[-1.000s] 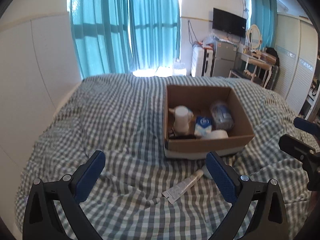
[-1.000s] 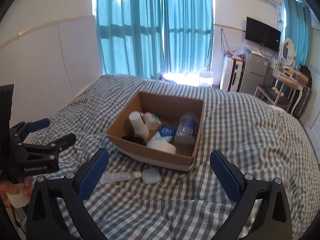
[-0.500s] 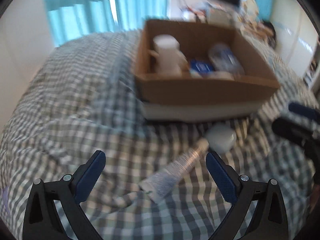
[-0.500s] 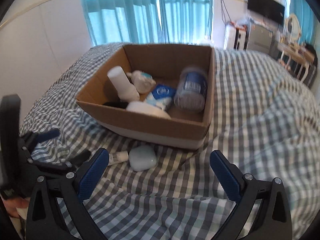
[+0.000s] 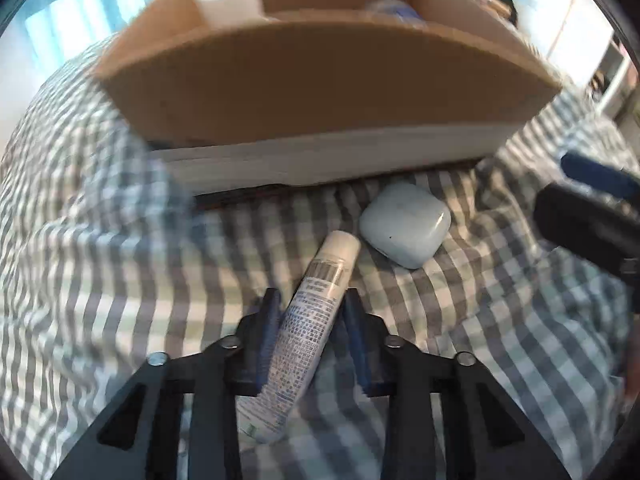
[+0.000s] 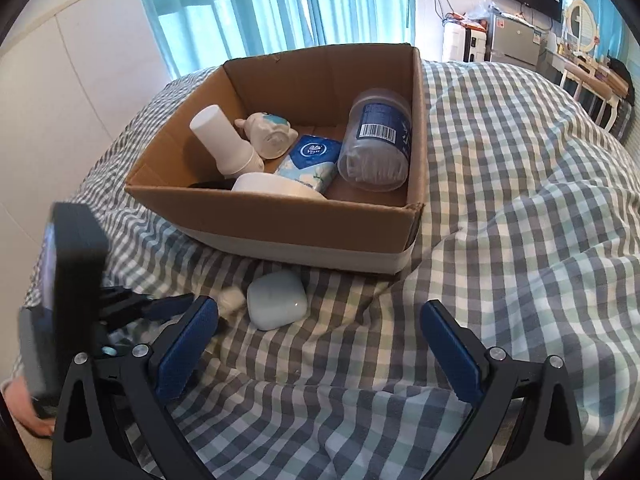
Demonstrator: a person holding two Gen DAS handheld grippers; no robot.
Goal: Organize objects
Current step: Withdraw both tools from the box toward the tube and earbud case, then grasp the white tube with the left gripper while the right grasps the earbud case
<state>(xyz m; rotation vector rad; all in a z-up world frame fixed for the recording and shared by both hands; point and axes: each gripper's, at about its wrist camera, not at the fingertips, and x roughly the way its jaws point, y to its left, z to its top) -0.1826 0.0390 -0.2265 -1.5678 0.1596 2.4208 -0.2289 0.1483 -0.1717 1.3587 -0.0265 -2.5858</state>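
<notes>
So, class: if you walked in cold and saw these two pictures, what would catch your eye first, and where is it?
First, the open cardboard box of toiletries in the middle of the checked bedspread. In front of it, the left gripper is closing around a white tube, which lies between its jaws. Beside the tube's cap sits a pale rounded case, while the right gripper hangs open above the bedspread.

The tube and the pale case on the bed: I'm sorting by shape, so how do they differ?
The tube is long, slim and covered in print; the pale case is squat, rounded and plain. The tube lies between the closing fingers of the left gripper; the pale case lies free beside its cap. Both rest on the checked bedcover, outside the cardboard box.
</notes>
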